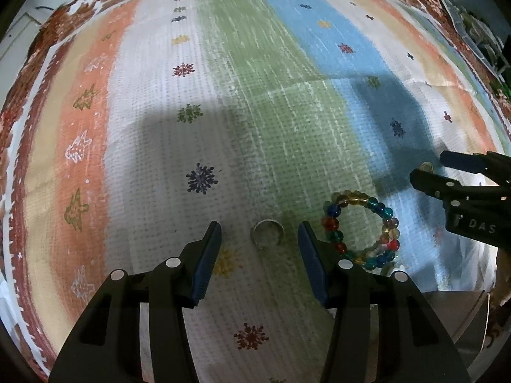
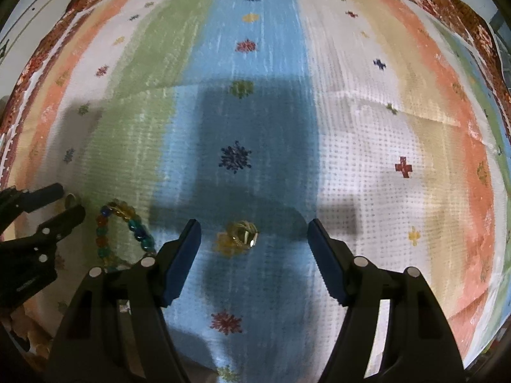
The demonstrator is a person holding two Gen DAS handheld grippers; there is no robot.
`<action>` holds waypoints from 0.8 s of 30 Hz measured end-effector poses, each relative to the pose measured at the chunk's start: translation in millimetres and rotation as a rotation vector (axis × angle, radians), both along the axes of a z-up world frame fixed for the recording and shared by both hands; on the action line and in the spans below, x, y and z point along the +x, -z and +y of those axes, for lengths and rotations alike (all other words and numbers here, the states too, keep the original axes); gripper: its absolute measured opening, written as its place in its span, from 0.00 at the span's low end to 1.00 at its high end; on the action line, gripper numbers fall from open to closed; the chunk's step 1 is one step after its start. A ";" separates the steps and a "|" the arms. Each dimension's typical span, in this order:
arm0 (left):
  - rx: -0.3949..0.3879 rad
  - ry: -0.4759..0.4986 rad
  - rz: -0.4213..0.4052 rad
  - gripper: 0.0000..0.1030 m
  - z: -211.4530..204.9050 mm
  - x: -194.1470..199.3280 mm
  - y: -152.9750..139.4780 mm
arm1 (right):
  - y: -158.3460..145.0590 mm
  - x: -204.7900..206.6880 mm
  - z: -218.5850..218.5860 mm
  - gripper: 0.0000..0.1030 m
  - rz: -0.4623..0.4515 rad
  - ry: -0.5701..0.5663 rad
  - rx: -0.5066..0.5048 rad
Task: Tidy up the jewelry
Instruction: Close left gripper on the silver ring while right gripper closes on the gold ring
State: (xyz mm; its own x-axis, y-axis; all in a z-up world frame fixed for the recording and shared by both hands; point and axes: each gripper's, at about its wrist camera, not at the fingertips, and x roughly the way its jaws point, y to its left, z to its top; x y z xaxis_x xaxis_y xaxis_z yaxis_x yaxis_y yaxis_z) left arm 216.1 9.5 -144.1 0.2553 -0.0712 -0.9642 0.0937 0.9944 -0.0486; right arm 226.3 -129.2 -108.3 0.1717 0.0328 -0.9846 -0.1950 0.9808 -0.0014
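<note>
A silver ring (image 1: 266, 235) lies on the striped cloth between the fingertips of my left gripper (image 1: 260, 228), which stands open around it without touching. Just to its right lies a bracelet of coloured glass beads (image 1: 388, 212). Further right, my right gripper (image 1: 427, 166) stands over a gold ring (image 1: 426, 167). In the right wrist view that gold ring (image 2: 241, 236) lies on the blue stripe between the wide-apart fingertips of my right gripper (image 2: 254, 223), with gaps on both sides. The bracelet (image 2: 139, 228) and my left gripper (image 2: 71, 199) show at the left.
A striped woven cloth (image 1: 223, 95) with small snowflake motifs and a red floral border (image 1: 19, 102) covers the surface. A grey flat object (image 1: 463, 312) sits at the near right edge, by the bracelet. Shadows of the grippers fall across the cloth.
</note>
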 end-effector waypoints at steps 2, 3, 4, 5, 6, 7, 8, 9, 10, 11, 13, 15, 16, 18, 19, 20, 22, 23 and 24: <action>0.005 0.001 0.001 0.45 0.6 1.2 1.2 | 0.2 -0.1 0.4 0.64 -0.003 -0.004 -0.004; 0.010 0.000 0.002 0.41 0.9 1.6 1.4 | 0.5 0.2 0.3 0.64 -0.003 -0.004 -0.004; 0.015 -0.002 0.001 0.39 1.4 1.7 1.6 | 1.1 0.6 -0.2 0.64 -0.002 -0.003 -0.002; 0.018 -0.002 0.000 0.38 1.2 2.8 1.7 | 1.4 0.4 -0.5 0.62 -0.003 -0.003 -0.004; 0.023 -0.002 -0.001 0.34 1.5 2.9 1.6 | 1.6 0.8 -0.5 0.60 -0.005 -0.006 -0.007; 0.030 -0.001 -0.003 0.31 2.1 2.8 1.3 | 2.1 0.2 -1.4 0.59 -0.008 -0.007 -0.008; 0.034 -0.002 -0.004 0.29 2.8 2.9 1.0 | 2.2 0.7 -2.0 0.57 -0.010 -0.005 -0.008; 0.034 -0.003 -0.003 0.26 3.9 2.6 0.8 | 2.5 0.1 -2.2 0.54 -0.010 -0.005 -0.009; 0.036 -0.003 -0.002 0.21 4.1 3.0 0.8 | 2.2 -0.1 -1.6 0.51 -0.013 -0.009 -0.011; 0.038 -0.003 -0.001 0.20 4.5 3.4 0.8 | 1.7 -0.4 -0.8 0.46 -0.016 -0.012 -0.013; 0.035 -0.002 0.000 0.20 3.2 5.2 0.8 | 2.0 -1.1 1.2 0.37 -0.013 -0.019 -0.009; 0.035 -0.002 -0.001 0.20 4.2 4.9 0.5 | 2.6 -1.3 1.8 0.24 -0.003 -0.025 0.010; 0.034 -0.002 -0.001 0.20 5.6 3.5 0.1 | 2.8 -2.0 3.4 0.22 -0.003 -0.026 0.010; 0.028 -0.003 -0.001 0.20 5.1 3.8 0.1 | 2.4 -1.8 4.8 0.17 -0.002 -0.030 0.009; 0.023 -0.004 -0.001 0.20 5.7 3.5 -0.4 | 2.0 -1.6 4.9 0.17 -0.002 -0.031 0.010; 0.017 -0.003 -0.002 0.20 9.0 0.8 -2.2 | 1.7 -1.0 5.3 0.17 -0.001 -0.031 0.012; 0.011 -0.001 -0.004 0.20 9.0 0.5 -2.8 | 0.6 1.1 7.0 0.17 -0.001 -0.030 0.015; 0.008 0.000 -0.005 0.20 8.5 0.3 -3.1 | -0.1 1.6 6.6 0.17 -0.002 -0.028 0.017; 0.007 0.000 -0.006 0.20 8.3 0.1 -3.4 | -1.3 1.8 6.2 0.17 -0.003 -0.028 0.019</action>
State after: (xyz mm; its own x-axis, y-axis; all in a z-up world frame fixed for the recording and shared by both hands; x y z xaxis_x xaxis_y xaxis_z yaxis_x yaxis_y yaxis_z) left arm 216.2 17.8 -140.7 0.2614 -0.0643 -0.9631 0.0937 0.9948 -0.0409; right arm 228.1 -123.0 -107.0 0.1731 0.0561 -0.9833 -0.2223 0.9748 0.0165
